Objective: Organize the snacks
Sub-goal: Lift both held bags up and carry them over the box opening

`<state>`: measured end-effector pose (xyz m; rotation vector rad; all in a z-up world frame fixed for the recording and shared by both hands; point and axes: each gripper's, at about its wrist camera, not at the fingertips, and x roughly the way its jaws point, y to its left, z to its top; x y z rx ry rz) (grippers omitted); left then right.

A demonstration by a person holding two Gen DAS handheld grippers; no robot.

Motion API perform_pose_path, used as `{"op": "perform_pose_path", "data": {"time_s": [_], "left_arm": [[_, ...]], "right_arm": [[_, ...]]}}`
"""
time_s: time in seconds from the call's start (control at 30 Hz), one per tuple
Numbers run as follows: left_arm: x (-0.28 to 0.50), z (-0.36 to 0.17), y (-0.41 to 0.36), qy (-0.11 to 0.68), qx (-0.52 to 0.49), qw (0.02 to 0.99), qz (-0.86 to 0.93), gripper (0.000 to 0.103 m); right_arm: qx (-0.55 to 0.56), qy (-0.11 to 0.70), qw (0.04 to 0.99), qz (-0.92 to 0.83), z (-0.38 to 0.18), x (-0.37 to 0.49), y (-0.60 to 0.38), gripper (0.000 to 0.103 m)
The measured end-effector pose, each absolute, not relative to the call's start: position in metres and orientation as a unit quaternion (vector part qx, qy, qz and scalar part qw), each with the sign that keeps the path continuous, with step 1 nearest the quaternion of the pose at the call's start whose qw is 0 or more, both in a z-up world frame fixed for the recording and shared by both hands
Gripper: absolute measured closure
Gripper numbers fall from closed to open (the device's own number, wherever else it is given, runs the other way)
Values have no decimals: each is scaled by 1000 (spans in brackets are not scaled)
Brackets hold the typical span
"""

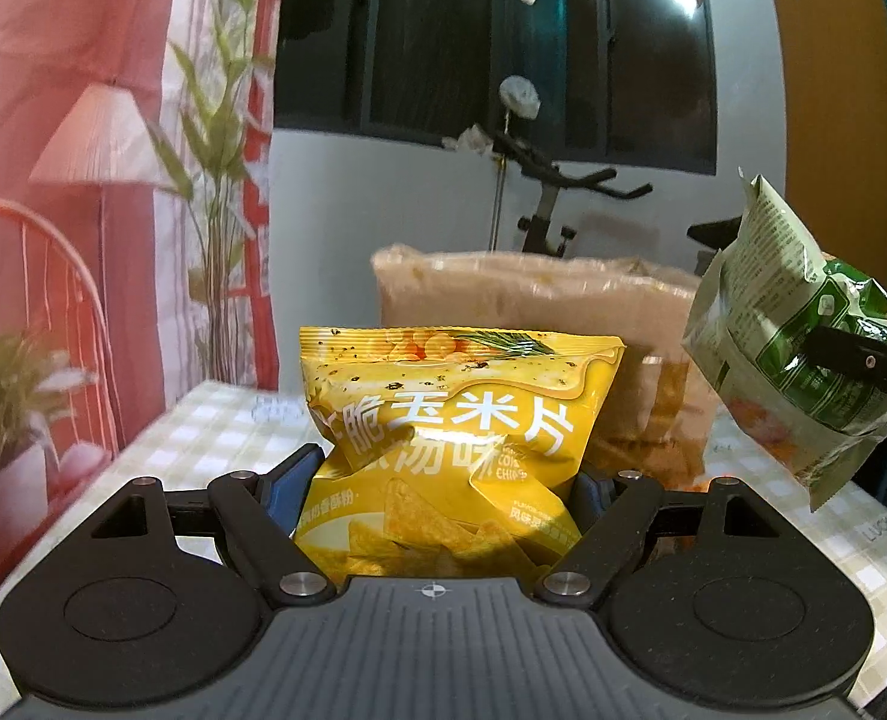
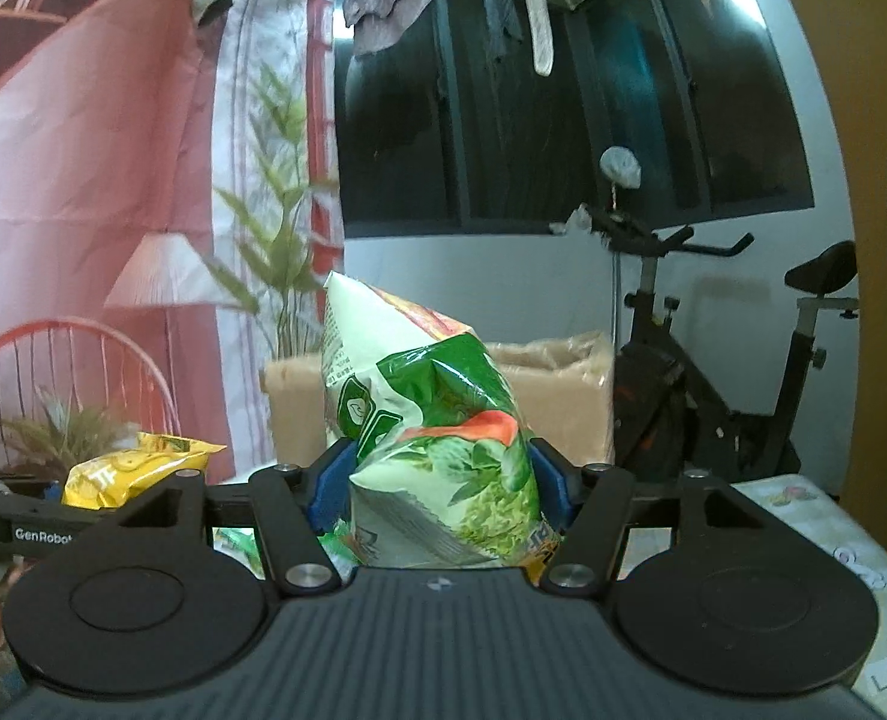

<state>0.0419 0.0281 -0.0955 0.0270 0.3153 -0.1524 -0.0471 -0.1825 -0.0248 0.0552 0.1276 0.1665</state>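
A yellow corn chip bag [image 1: 455, 420] stands upright between the blue pads of my left gripper [image 1: 443, 480], which is shut on its lower half. A green and white snack bag [image 2: 437, 420] is held upright in my right gripper [image 2: 440, 480], its blue pads pressing both sides. In the left wrist view the green bag [image 1: 791, 324] hangs in the air at the right, with a black finger [image 1: 863, 360] of the right gripper across it. In the right wrist view the yellow bag [image 2: 137, 468] shows low at the left. Both bags are off the table.
A brown open-topped box [image 1: 503, 294] stands on the far side of the table [image 1: 203, 438], which has a checked cloth. Behind it is an exercise bike [image 2: 713, 360] against a white wall. A printed red backdrop [image 1: 83, 180] hangs at the left.
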Motion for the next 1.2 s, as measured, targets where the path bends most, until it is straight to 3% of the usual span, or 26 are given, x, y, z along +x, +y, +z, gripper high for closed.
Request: {"op": "perform_pose_path", "data": {"time_s": [0.73, 1.2], "left_arm": [[74, -42, 11, 118, 33, 985, -119, 20], [133, -14, 14, 124, 3, 983, -137, 19]], "right_arm": [[62, 8, 994, 84, 33, -29, -213, 40], [71, 5, 992, 100, 67, 30, -222, 40]]}}
